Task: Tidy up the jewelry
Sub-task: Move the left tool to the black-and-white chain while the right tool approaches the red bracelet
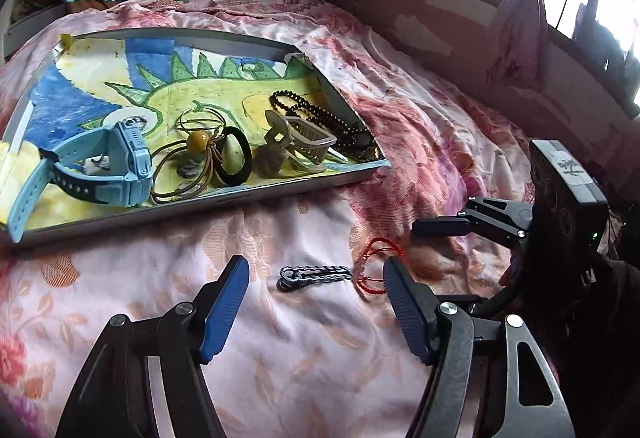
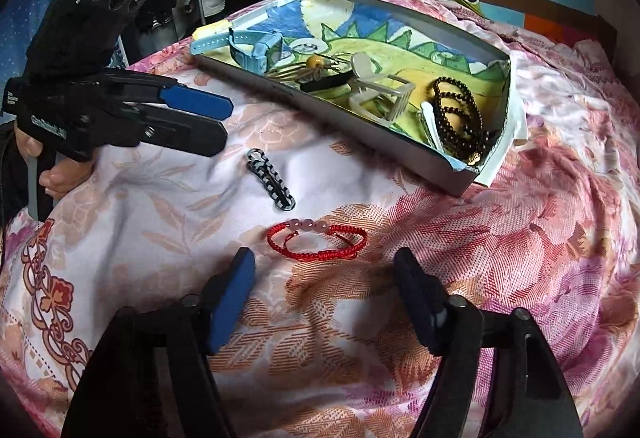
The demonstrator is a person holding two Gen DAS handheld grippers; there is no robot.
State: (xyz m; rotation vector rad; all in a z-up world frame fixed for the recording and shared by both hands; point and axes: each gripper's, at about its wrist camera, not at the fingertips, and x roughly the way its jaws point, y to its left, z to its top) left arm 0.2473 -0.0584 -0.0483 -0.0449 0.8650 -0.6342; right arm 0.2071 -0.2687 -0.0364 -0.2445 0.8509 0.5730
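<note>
Mostly sorted into shallow painted cardboard tray (image 1: 352, 168); black-and-white braided bracelet (image 1: 314, 275) and red cord bracelet (image 2: 318, 242) left on bed. Jaws of both grippers apart, empty.

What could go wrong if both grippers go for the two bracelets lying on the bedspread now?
1. The black-and-white braided bracelet and the red cord bracelet with pink beads lie close together, so the open left gripper and open right gripper may crowd each other.
2. Both lie flat on the soft floral bedspread; fingers may pinch fabric too.
3. The near end of the shallow picture-lined tray is already crowded, so a drop could tangle with the dark beaded necklace.
</note>
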